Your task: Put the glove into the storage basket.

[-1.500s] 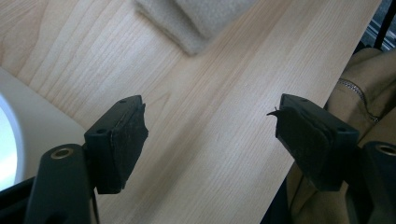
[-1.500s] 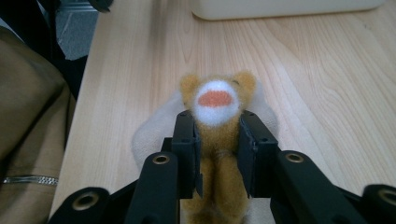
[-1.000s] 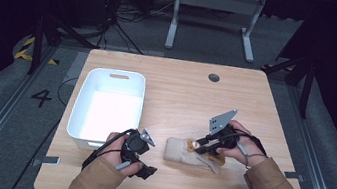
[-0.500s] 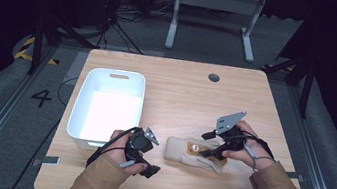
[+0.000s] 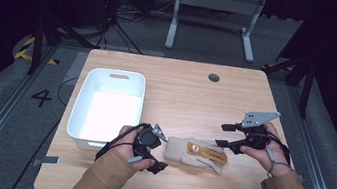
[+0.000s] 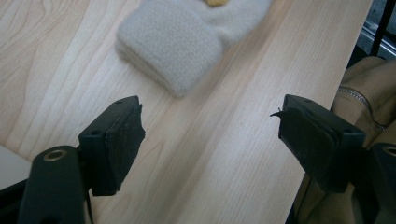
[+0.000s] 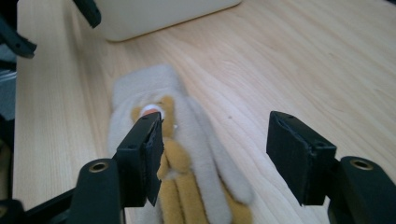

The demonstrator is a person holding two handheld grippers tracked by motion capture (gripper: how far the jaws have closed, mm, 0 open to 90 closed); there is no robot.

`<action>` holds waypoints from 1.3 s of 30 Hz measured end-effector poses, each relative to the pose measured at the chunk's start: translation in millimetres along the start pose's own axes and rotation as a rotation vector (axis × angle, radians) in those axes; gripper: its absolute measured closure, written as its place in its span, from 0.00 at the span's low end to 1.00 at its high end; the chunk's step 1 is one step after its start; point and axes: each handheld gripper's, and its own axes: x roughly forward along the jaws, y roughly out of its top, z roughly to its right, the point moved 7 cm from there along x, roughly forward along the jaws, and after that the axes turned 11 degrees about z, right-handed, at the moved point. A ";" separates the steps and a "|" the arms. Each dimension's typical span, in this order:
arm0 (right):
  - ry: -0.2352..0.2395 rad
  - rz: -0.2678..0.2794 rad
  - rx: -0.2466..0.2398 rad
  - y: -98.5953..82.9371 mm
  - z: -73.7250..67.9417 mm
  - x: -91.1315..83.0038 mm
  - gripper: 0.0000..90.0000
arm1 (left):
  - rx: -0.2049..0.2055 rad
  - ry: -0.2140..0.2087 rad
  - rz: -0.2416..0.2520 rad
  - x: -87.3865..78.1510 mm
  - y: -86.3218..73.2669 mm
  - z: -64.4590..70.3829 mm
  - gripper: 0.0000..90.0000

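Note:
A beige fleece glove [image 5: 195, 153] with an orange bear on it lies flat on the wooden table [image 5: 182, 91], near the front edge. My left gripper [image 5: 160, 152] stands open just left of the glove's cuff [image 6: 173, 44], and its jaws hold nothing [image 6: 212, 126]. My right gripper [image 5: 225, 135] is open at the glove's finger end, slightly above it. In the right gripper view the glove [image 7: 187, 154] lies below and between the spread jaws [image 7: 215, 149], nearer the left one.
A white plastic bin [image 5: 108, 78] sits on the left part of the table, close to my left hand; its wall [image 7: 154, 16] shows beyond the glove. A round cable hole [image 5: 214, 77] marks the far side. Table edges are near both forearms.
My right gripper has drawn back a little to the right, off the glove's fingers. The left gripper and the glove have hardly moved.

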 end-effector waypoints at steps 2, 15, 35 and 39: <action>-0.036 0.019 0.017 0.3 3.3 -8.0 0.40 | 0.005 -0.004 0.008 1.6 3.3 0.4 0.25; -0.206 0.062 0.126 -8.6 21.6 -56.6 0.41 | 0.044 -0.010 0.038 7.4 16.4 0.9 0.26; -0.494 0.023 0.285 -42.9 67.0 -95.6 0.37 | 0.021 0.008 0.079 6.2 20.5 -5.8 0.27; -0.558 0.015 0.317 -53.4 77.1 -98.6 0.32 | 0.026 0.005 0.077 7.3 20.2 -5.8 0.27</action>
